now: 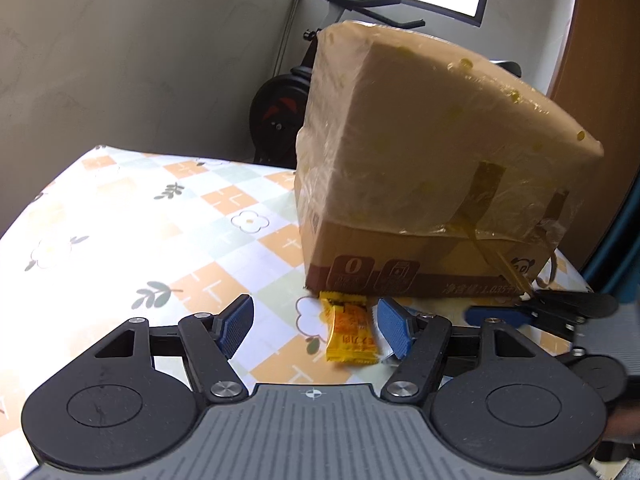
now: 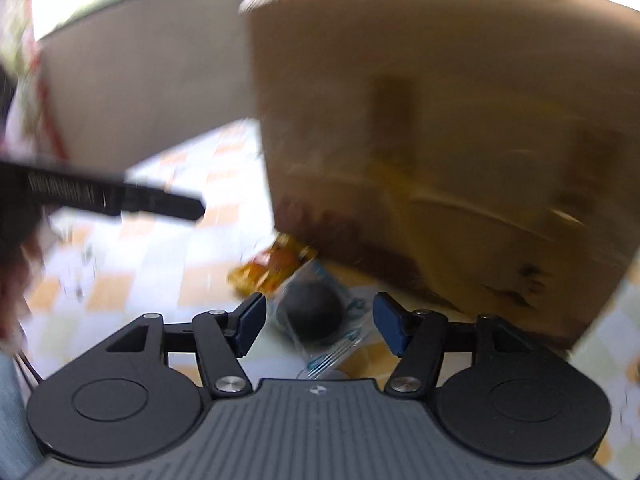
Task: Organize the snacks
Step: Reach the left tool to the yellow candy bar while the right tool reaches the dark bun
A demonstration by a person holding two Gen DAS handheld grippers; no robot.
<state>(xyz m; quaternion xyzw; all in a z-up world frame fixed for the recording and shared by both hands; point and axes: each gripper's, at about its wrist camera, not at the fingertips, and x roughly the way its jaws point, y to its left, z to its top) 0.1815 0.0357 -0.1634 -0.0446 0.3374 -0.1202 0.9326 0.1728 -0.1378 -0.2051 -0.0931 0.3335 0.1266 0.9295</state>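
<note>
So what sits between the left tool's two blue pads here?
A yellow-orange snack packet lies on the checked floral tablecloth between the open left tool's pads, its far end against the plastic-wrapped cardboard box. The left wrist view shows it.

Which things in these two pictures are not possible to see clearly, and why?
- Box contents: both views show only its closed outside.
- Yellow packet, far end: left wrist view, under the box edge.
- Clear packet with a dark round snack: right wrist view, motion blur; print unreadable.
- Box print: right wrist view, blurred.
</note>
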